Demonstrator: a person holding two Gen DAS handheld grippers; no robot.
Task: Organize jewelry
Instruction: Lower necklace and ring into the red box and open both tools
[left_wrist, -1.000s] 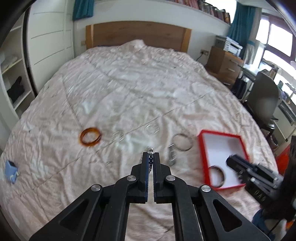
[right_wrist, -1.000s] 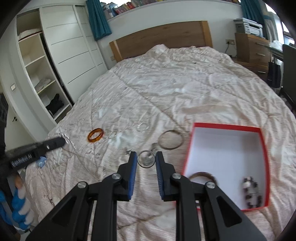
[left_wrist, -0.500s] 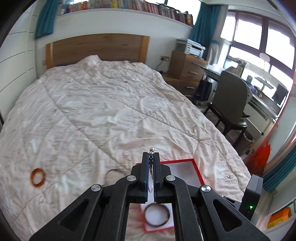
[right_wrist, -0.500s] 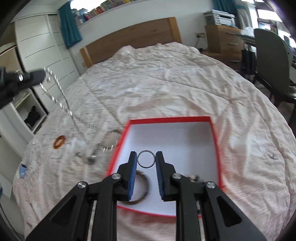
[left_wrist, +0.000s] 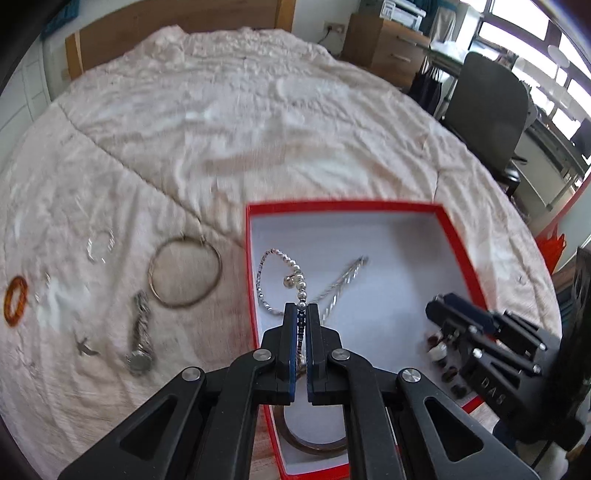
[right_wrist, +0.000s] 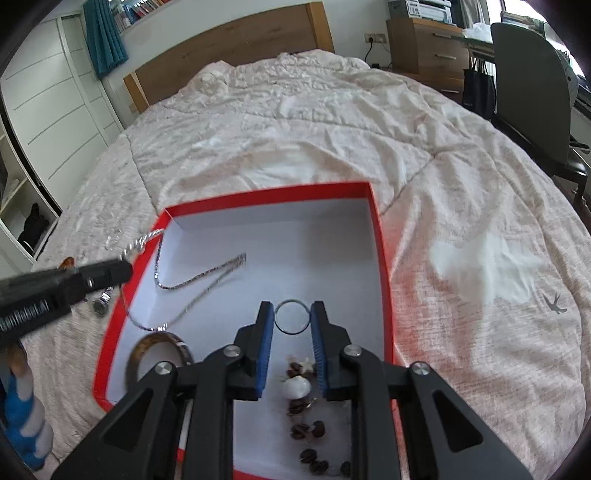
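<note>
A red box (left_wrist: 458, 236) with a white inside lies on the bed; it also shows in the right wrist view (right_wrist: 376, 221). My left gripper (left_wrist: 302, 314) is shut on a silver beaded necklace (left_wrist: 273, 258), whose far end trails onto the box floor (right_wrist: 199, 277). My right gripper (right_wrist: 292, 314) is shut on a thin silver ring (right_wrist: 292, 316), held above the box. A brown bangle (right_wrist: 159, 347) and a dark bead bracelet (right_wrist: 306, 432) lie in the box. The right gripper shows in the left wrist view (left_wrist: 480, 339) over the box's right side.
On the bedspread left of the box lie a large silver hoop (left_wrist: 184, 273), a silver watch (left_wrist: 139, 332), an amber bangle (left_wrist: 15, 301) and a small clear ring (left_wrist: 99, 245). An office chair (left_wrist: 487, 107) and a wooden dresser (left_wrist: 384, 44) stand right of the bed.
Both grippers moved over the red box and lower. The necklace's hanging end now rests on the box floor. The right gripper still holds the ring.
</note>
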